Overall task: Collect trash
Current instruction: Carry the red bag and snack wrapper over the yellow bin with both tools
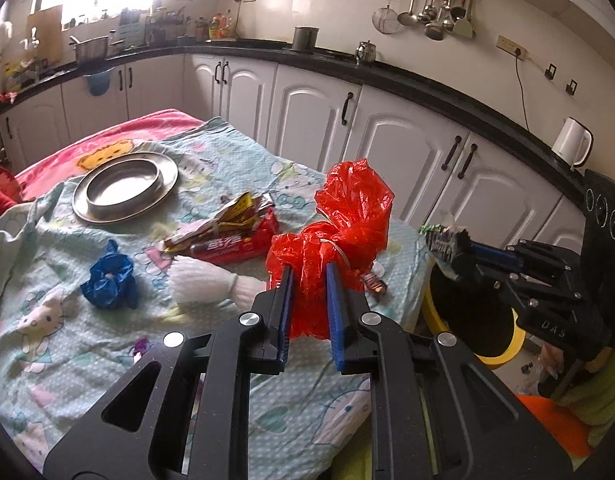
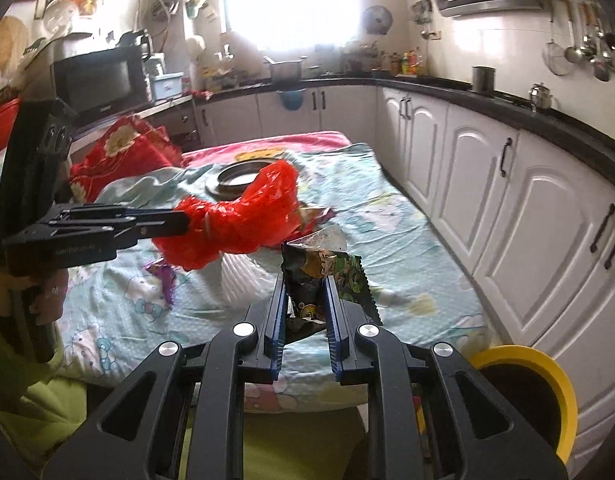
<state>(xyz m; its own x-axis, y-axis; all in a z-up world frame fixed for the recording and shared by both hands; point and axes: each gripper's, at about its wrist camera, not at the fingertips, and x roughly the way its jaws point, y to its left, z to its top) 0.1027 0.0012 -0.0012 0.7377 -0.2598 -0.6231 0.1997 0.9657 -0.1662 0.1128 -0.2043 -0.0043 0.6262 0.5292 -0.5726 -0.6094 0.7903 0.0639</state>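
While clamped: red bag between left tool pads, above table.

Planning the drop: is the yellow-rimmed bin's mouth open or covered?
Open: the yellow-rimmed bin shows a dark uncovered mouth with no lid, beside the table.

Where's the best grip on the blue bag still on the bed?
Probably the bunched knot at the middle of the blue bag, where the plastic gathers. Come from above, fingers straddling the knot: it lies crumpled low on the bedspread, with loose, thin edges likely to slip.
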